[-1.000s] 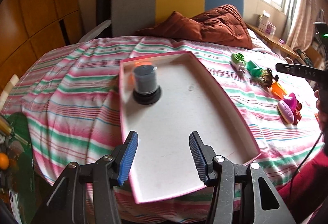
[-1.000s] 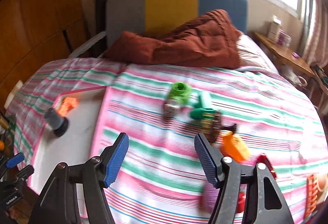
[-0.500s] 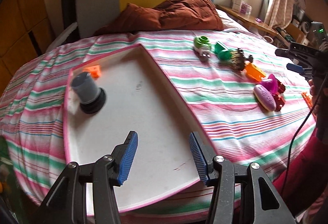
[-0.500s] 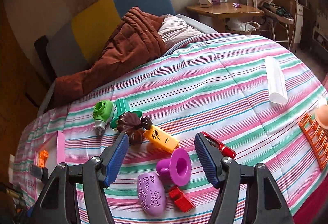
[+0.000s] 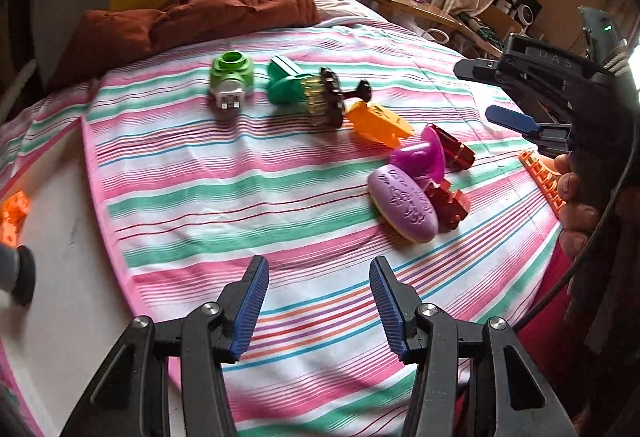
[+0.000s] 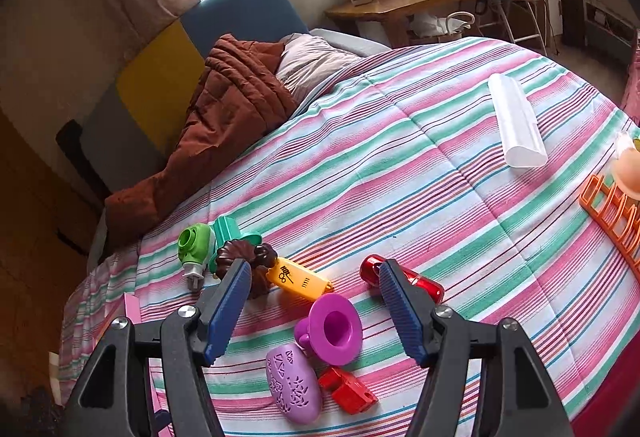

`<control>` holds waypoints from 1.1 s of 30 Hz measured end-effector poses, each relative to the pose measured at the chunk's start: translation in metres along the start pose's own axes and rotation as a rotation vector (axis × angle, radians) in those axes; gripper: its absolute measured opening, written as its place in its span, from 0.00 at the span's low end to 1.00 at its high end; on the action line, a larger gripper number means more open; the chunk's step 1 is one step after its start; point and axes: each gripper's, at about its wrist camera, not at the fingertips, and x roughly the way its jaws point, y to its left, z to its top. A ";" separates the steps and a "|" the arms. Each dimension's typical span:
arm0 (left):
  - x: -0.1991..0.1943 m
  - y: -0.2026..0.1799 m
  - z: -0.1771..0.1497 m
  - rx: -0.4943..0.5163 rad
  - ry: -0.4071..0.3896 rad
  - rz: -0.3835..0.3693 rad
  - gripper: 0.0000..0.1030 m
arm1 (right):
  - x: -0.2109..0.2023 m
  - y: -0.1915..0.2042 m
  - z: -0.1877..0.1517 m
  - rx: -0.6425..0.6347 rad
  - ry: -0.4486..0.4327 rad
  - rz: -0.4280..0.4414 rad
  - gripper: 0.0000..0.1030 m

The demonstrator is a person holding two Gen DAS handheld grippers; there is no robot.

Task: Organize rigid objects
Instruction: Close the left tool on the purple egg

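Small plastic objects lie in a cluster on the striped bedspread: a green plug piece (image 5: 232, 81), a green stamp (image 5: 286, 81), a brown brush (image 5: 326, 99), an orange block (image 5: 378, 123), a purple cup (image 5: 422, 157), a lilac oval (image 5: 402, 207), a red block (image 5: 448, 203) and a red tube (image 5: 454, 145). My left gripper (image 5: 316, 311) is open and empty, short of the cluster. My right gripper (image 6: 314, 311) is open and empty, just above the purple cup (image 6: 334, 329); it also shows in the left wrist view (image 5: 496, 93).
A white pink-rimmed tray (image 5: 68, 277) at the left holds a grey cylinder (image 5: 16, 273) and an orange piece (image 5: 14, 213). An orange rack (image 6: 612, 213) and a white roll (image 6: 516, 121) lie to the right. A brown quilt (image 6: 224, 117) is at the bedhead.
My left gripper swung right, from over the tray to the bedspread facing the cluster. My right gripper moved right and closer to the purple cup. Both stayed open.
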 end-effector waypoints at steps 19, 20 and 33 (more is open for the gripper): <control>0.081 -0.044 0.041 0.039 0.065 -0.045 0.38 | 0.007 0.003 0.002 -0.016 0.023 0.012 0.66; 0.079 -0.040 0.037 0.042 0.058 -0.051 0.37 | 0.008 0.003 0.001 -0.016 0.028 0.014 0.66; 0.028 -0.008 -0.037 0.116 -0.031 0.003 0.31 | 0.019 0.020 -0.008 -0.105 0.090 0.010 0.66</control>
